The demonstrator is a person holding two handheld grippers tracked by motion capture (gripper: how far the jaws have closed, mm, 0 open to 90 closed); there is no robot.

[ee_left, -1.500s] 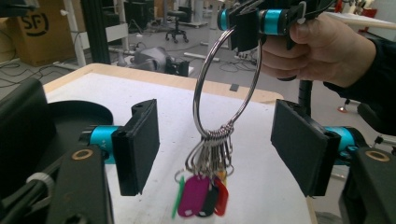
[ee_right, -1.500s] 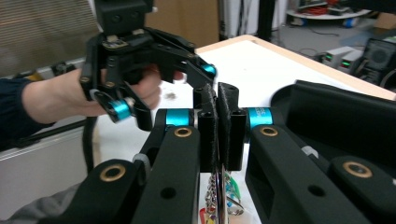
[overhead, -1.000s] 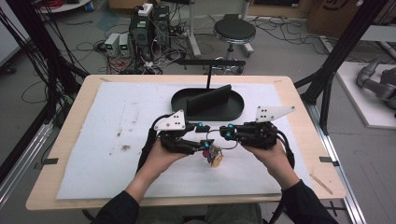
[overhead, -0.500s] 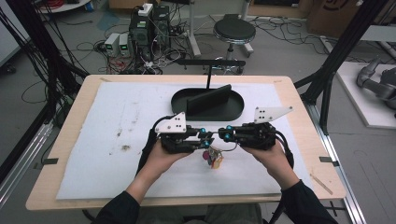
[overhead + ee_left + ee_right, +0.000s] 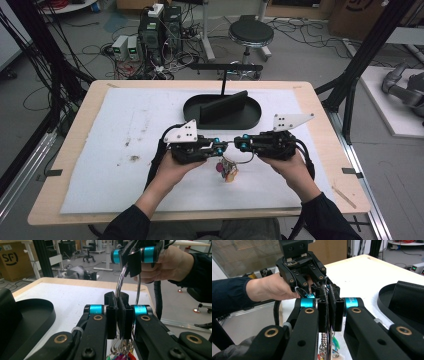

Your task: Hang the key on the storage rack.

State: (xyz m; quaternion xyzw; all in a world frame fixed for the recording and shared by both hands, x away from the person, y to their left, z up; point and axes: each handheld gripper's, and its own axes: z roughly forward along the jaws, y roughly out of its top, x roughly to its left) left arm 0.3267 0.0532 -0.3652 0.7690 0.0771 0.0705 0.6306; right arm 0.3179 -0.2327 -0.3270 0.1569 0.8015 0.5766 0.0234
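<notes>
High view: both grippers meet at frame centre, just below the black tray point(image 5: 250, 120), over the white mat point(image 5: 100, 165). Left gripper point(image 5: 223, 145) and right gripper point(image 5: 235, 145) each pinch the same key ring point(image 5: 120, 283), a thin metal loop; its keys and coloured charms point(image 5: 227, 169) dangle under the jaws, center-low in frame, near or just touching the mat. Left jaws have just been closing and are now clamped on the wire w/ the ring between them; right jaws are clamped on it too, narrow gap. Handling, judged: light, wire stiff but springy, smooth metal so prob. slippery; the bunch swings freely. Best hold is the bare wire itself, square between pads, not the loose charms. Pulling apart could make it slip or twist.
</notes>
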